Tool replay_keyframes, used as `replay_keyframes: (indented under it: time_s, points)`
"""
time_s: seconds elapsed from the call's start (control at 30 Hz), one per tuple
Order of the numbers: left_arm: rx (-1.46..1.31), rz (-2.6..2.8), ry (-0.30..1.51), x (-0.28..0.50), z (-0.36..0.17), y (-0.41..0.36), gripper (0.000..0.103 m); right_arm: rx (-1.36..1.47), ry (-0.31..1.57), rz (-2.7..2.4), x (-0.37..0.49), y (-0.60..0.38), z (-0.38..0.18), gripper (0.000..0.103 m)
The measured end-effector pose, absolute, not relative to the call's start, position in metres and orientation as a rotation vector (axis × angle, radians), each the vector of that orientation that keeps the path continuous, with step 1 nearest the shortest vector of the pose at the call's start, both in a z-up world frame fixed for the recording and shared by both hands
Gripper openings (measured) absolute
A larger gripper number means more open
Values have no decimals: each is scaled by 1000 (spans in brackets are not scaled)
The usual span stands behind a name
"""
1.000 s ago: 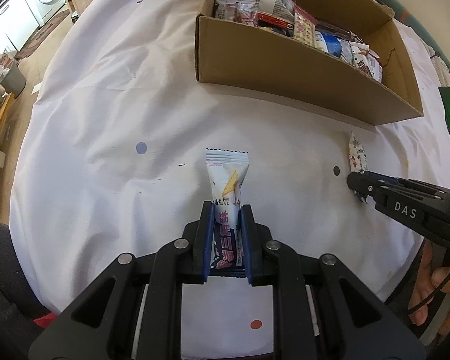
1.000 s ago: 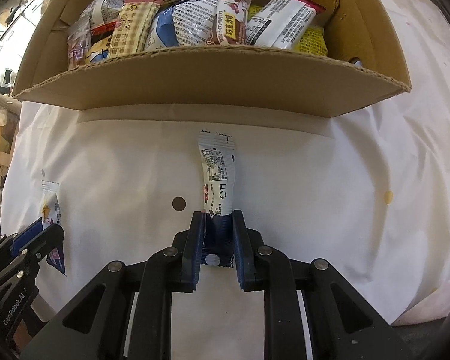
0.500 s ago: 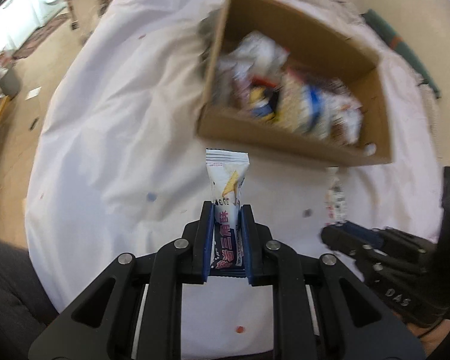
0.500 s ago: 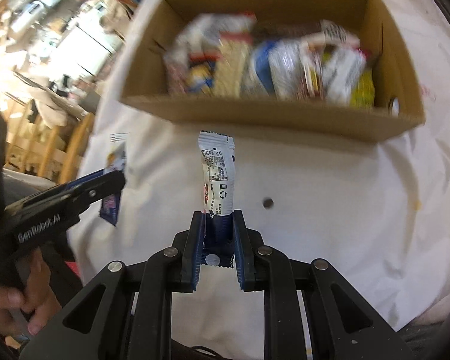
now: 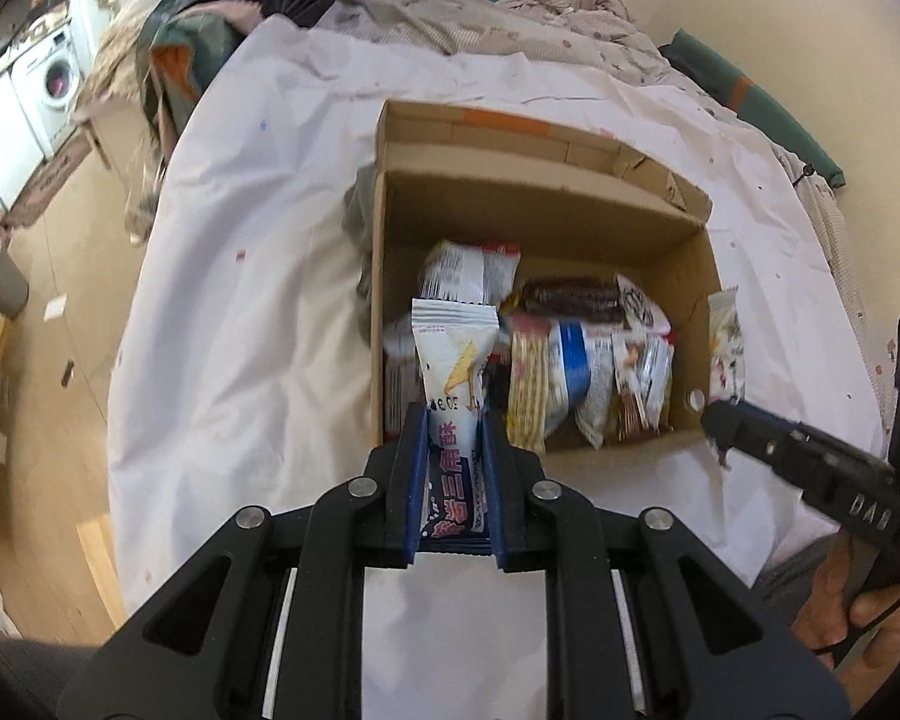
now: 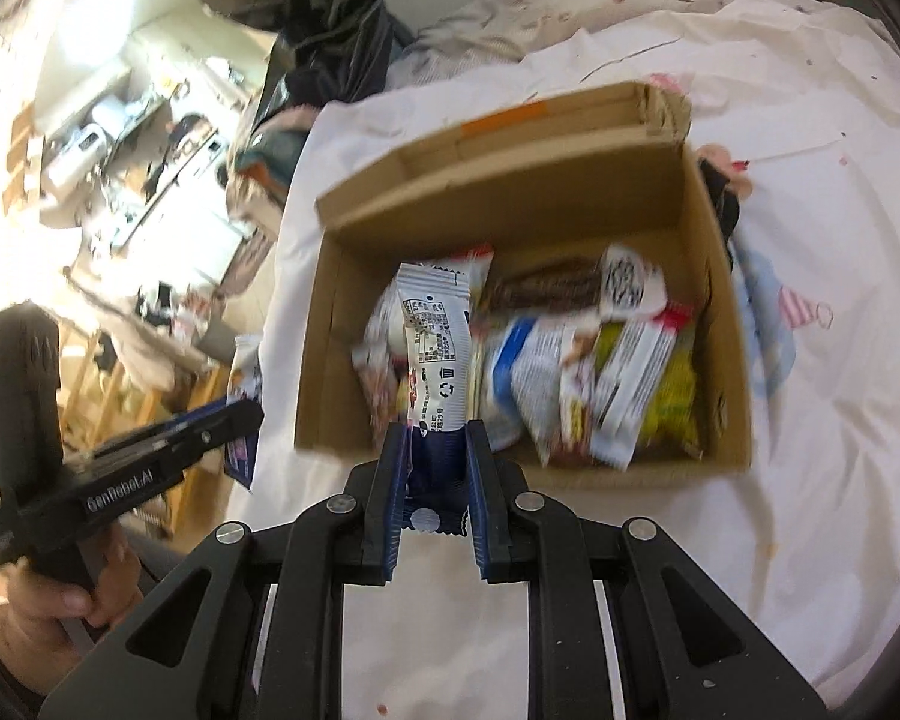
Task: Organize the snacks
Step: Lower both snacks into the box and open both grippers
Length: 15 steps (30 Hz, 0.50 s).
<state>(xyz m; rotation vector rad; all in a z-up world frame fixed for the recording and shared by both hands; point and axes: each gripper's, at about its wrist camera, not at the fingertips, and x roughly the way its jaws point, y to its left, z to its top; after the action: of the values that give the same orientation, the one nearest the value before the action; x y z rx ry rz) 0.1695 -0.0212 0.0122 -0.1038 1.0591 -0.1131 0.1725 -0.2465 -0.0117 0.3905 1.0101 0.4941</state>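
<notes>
Carrying 2 snack packets toward the cardboard box (image 5: 570,228), the person has both grippers raised above the white-covered desk (image 5: 240,330). The left gripper (image 5: 453,414) has its jaws clamped on the lower end of a white packet with a yellow wedge printed on it (image 5: 453,354), which sticks up in front of the box's left end. The right gripper (image 6: 437,429) has its jaws clamped on the dark blue end of a white packet showing its label side (image 6: 435,348), hanging over the left half of the box. Inside, other snack packets (image 6: 600,378) stand in a rough row, though blur makes it hard to count them. The step in hand looks like delivery, with neither packet in the box yet. Next, each gripper probably needs to drop lower over a gap in the row, then part its jaws, taking care not to collide, since both packets aim at the same end.
</notes>
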Motion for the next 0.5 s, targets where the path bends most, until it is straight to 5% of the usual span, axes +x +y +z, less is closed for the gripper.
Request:
replay_keyframes:
  time_s: [0.5]
  points:
    - [-124, -173, 1078, 212, -46, -26, 15, 325, 1062, 464, 204, -238, -63, 20]
